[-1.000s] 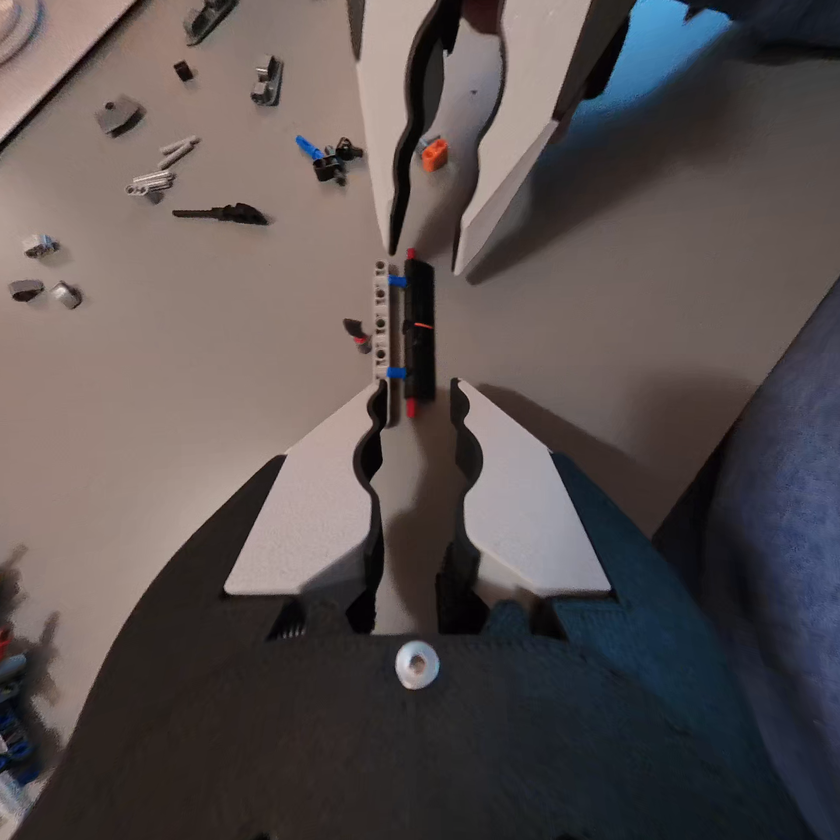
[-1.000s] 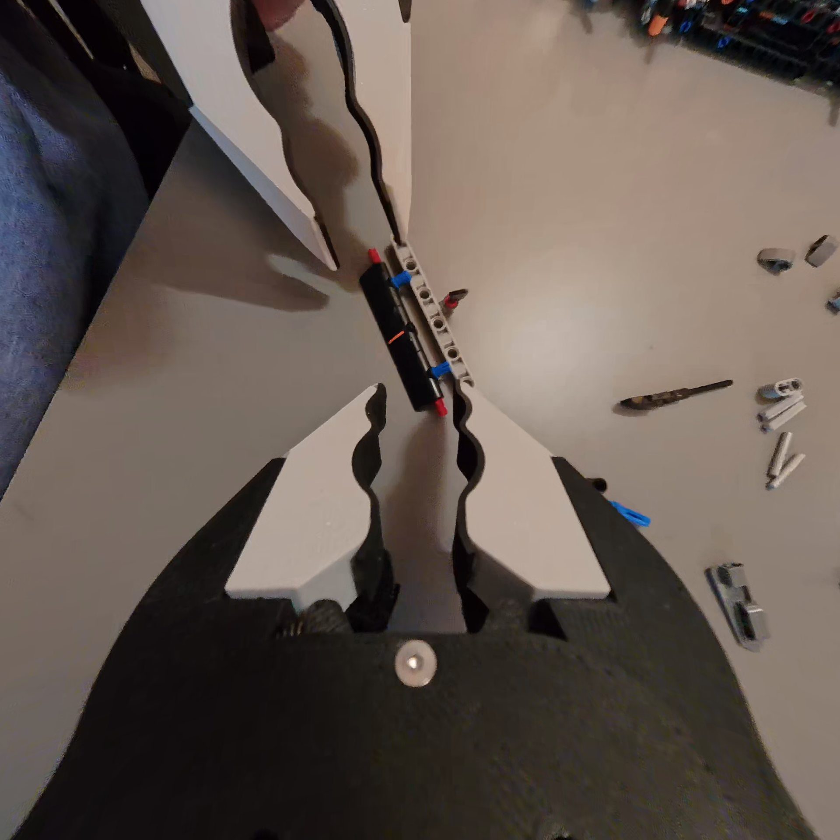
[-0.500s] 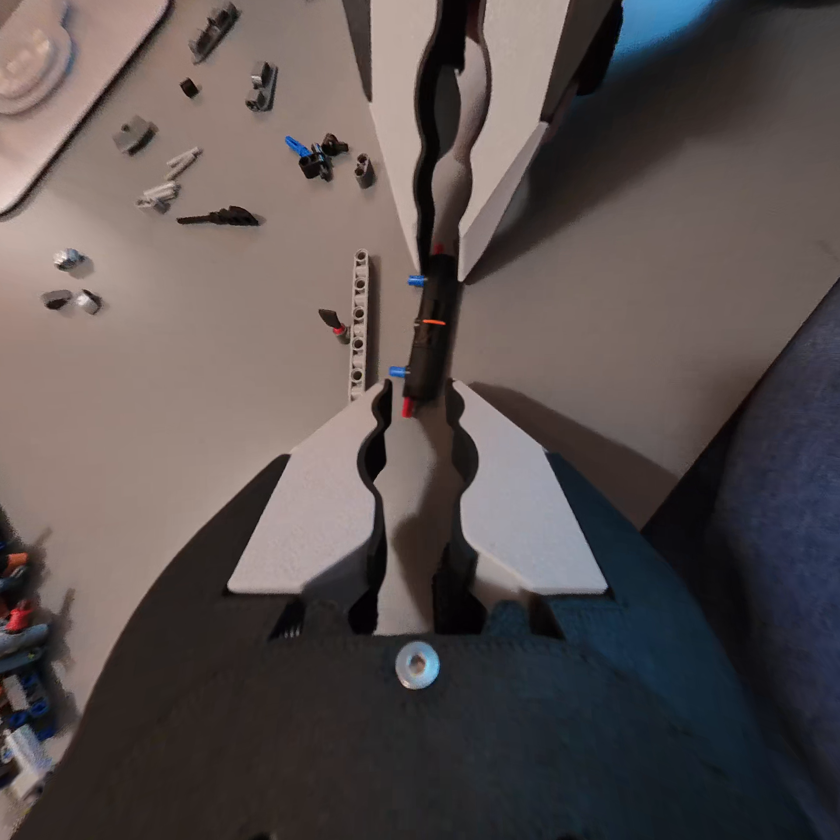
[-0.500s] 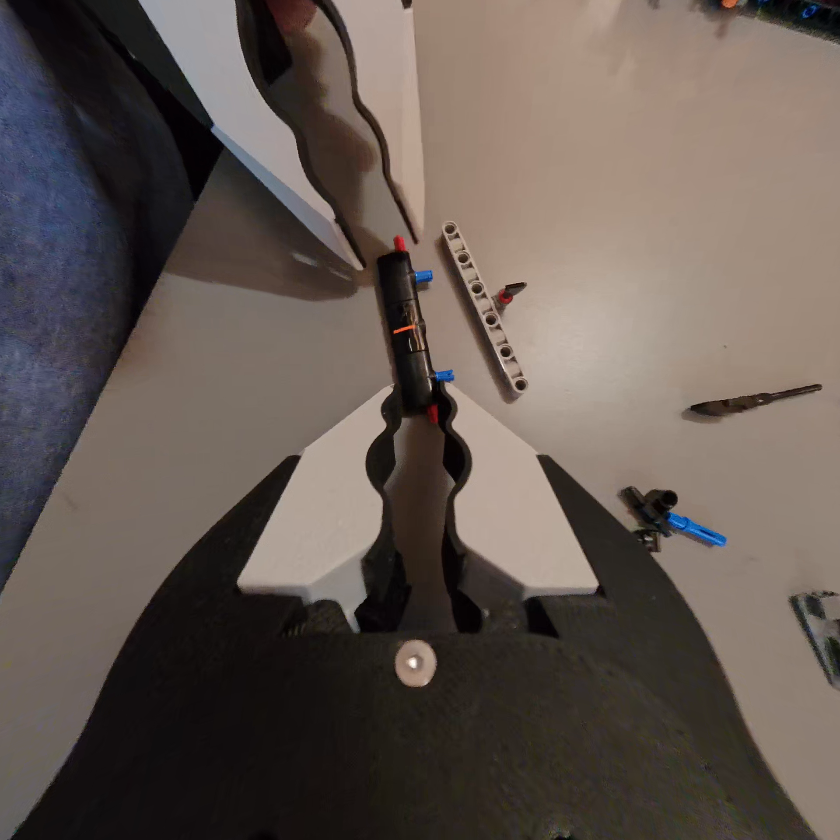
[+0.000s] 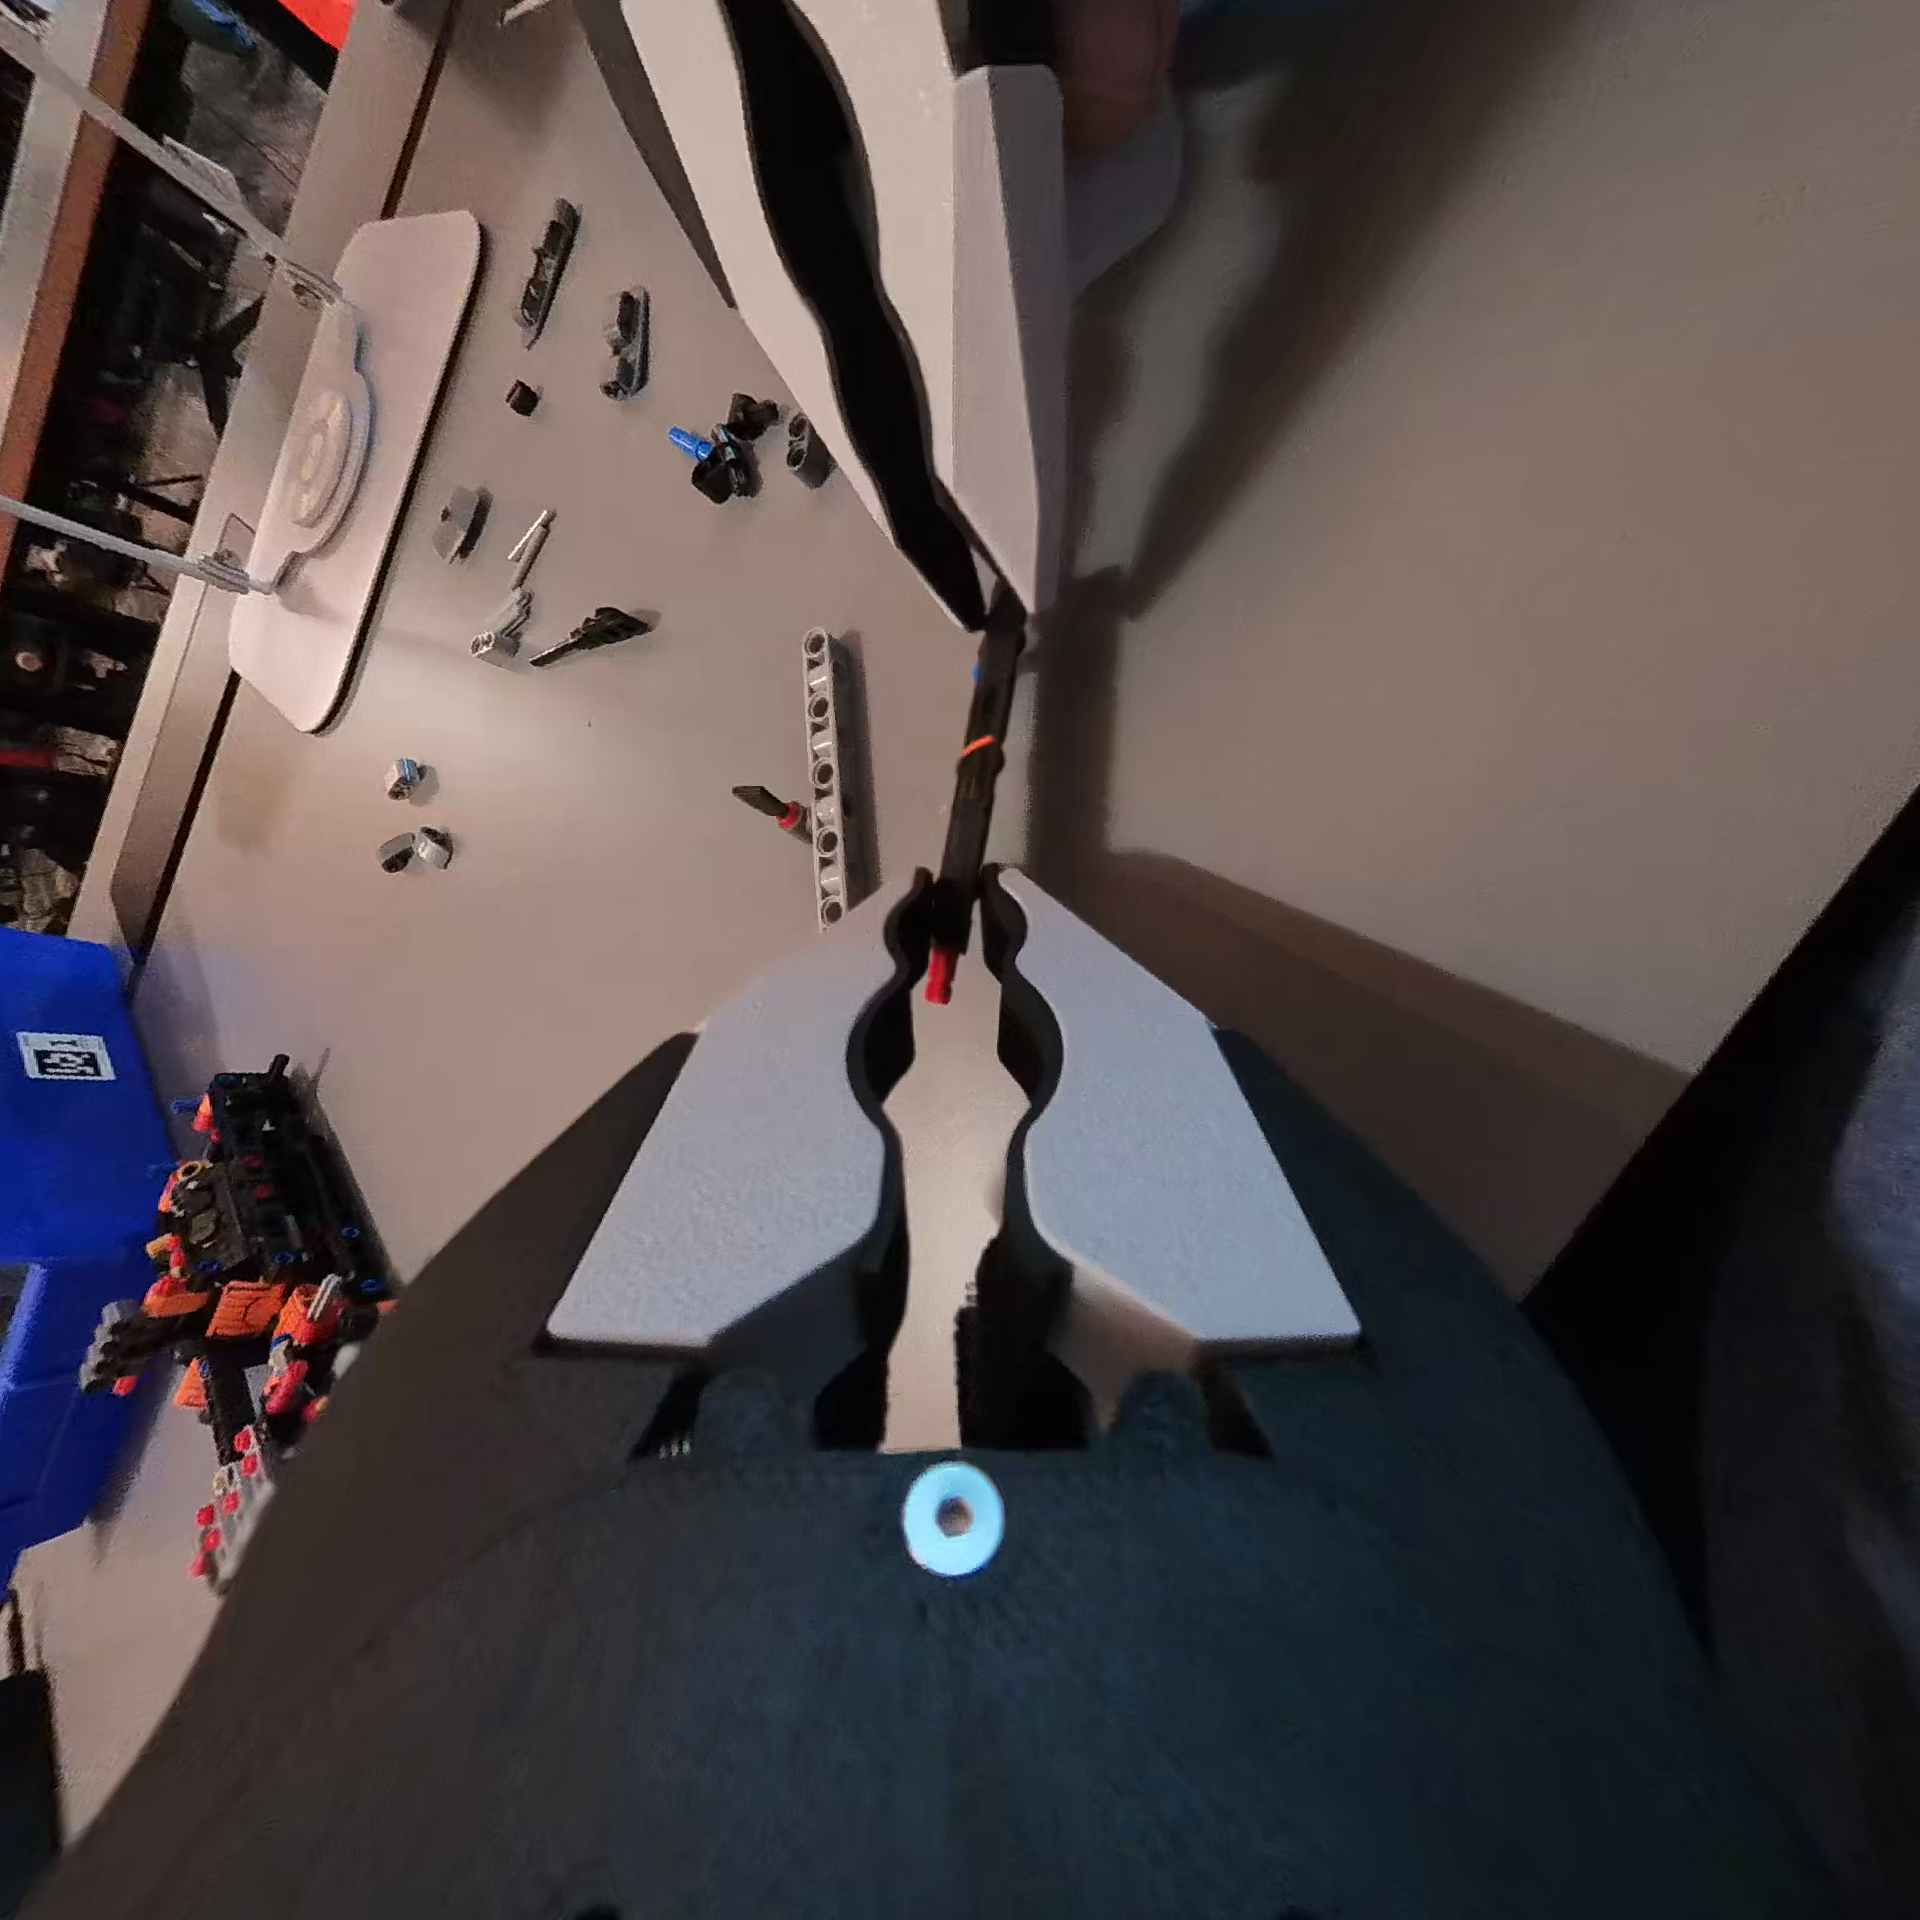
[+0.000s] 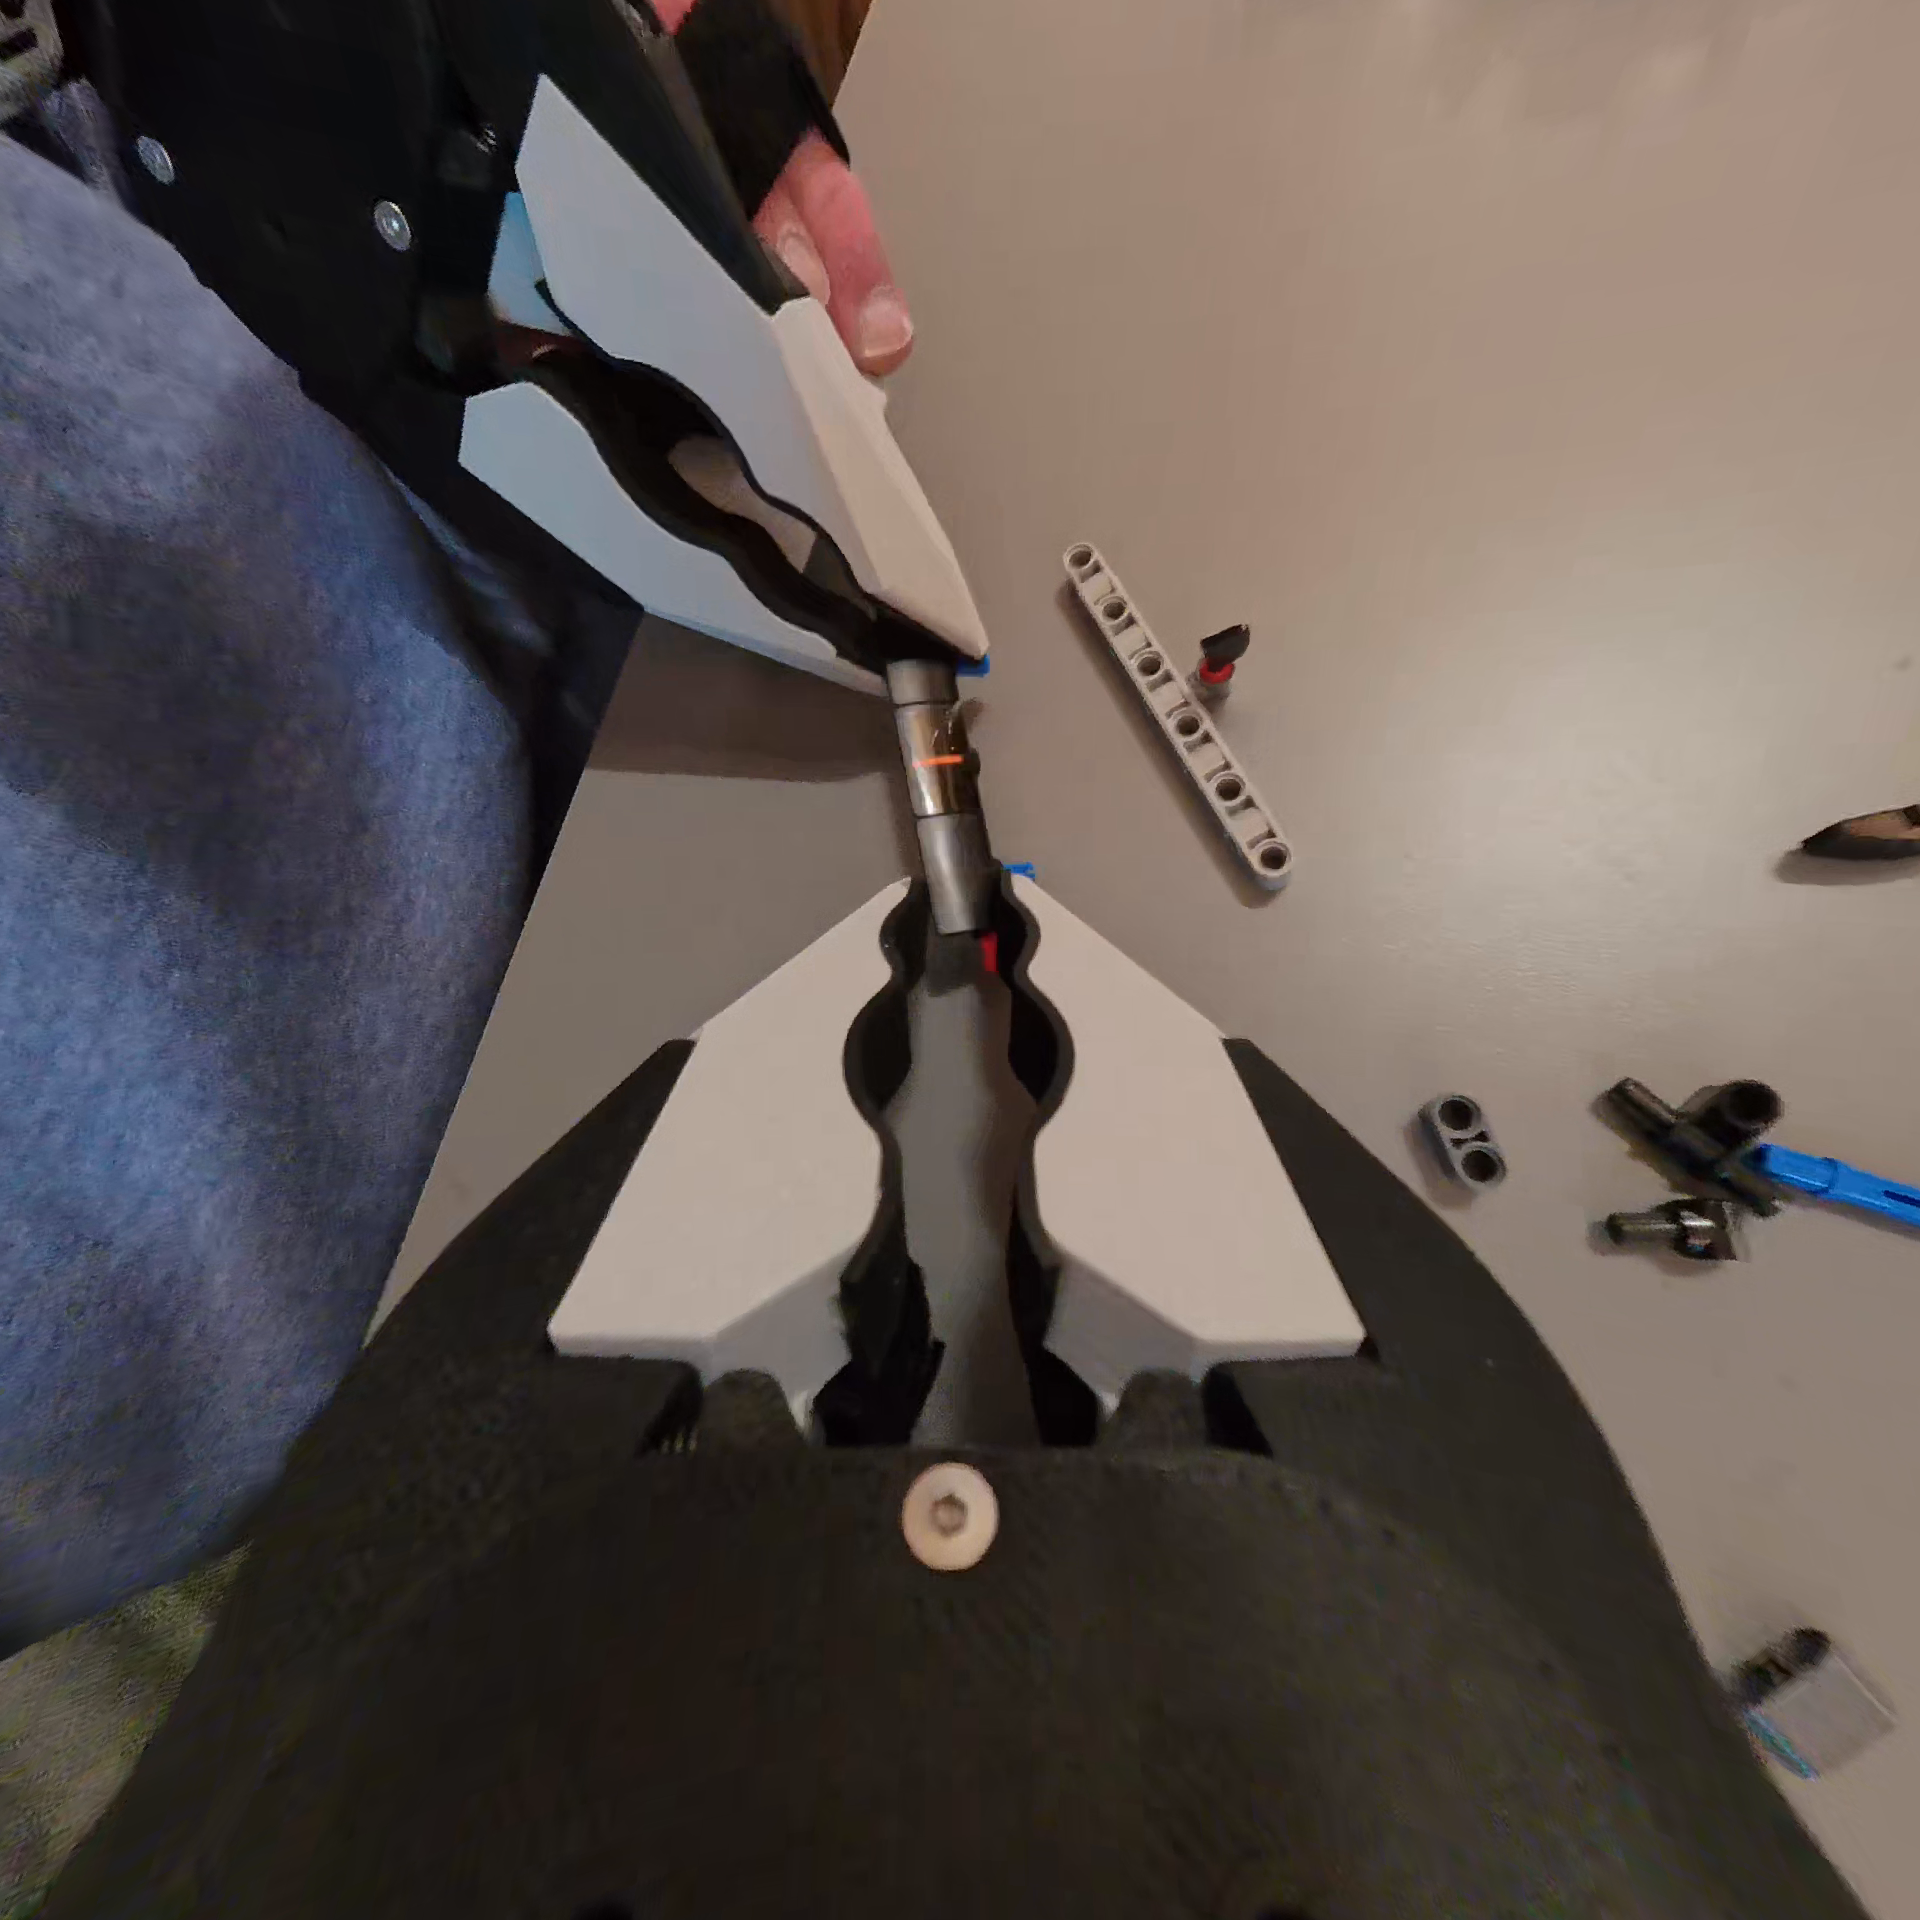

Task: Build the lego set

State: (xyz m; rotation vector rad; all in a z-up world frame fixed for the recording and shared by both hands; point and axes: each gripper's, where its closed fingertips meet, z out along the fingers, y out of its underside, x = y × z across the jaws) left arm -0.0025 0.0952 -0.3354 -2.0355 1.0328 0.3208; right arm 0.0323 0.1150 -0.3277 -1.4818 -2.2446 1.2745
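A black rod assembly (image 5: 977, 769) with red end pins, blue side pins and an orange ring is held off the table between both grippers. My left gripper (image 5: 951, 899) is shut on its near end in the left wrist view. My right gripper (image 6: 961, 899) is shut on the other end of the rod (image 6: 940, 790). Each gripper also shows in the other's view, the right one (image 5: 1003, 615) and the left one (image 6: 925, 649). The long grey holed beam (image 5: 831, 774) lies apart on the table, also in the right wrist view (image 6: 1179, 717). A small black and red piece (image 6: 1218, 655) lies beside it.
A partly built black and orange model (image 5: 239, 1278) stands by a blue bin (image 5: 62, 1143). A grey pad (image 5: 343, 457) lies at the far edge. Loose parts lie about, among them a blue pin with black connectors (image 6: 1714, 1153) and a grey two-hole connector (image 6: 1463, 1138). A person's blue clothing (image 6: 208, 831) is at the table edge. My hands' fingertips stand some 5 centimetres from each other.
The rod came off the grey beam, which stayed on the table. Both grippers closed on the rod's ends and raised it. Both views tilted and pulled back.
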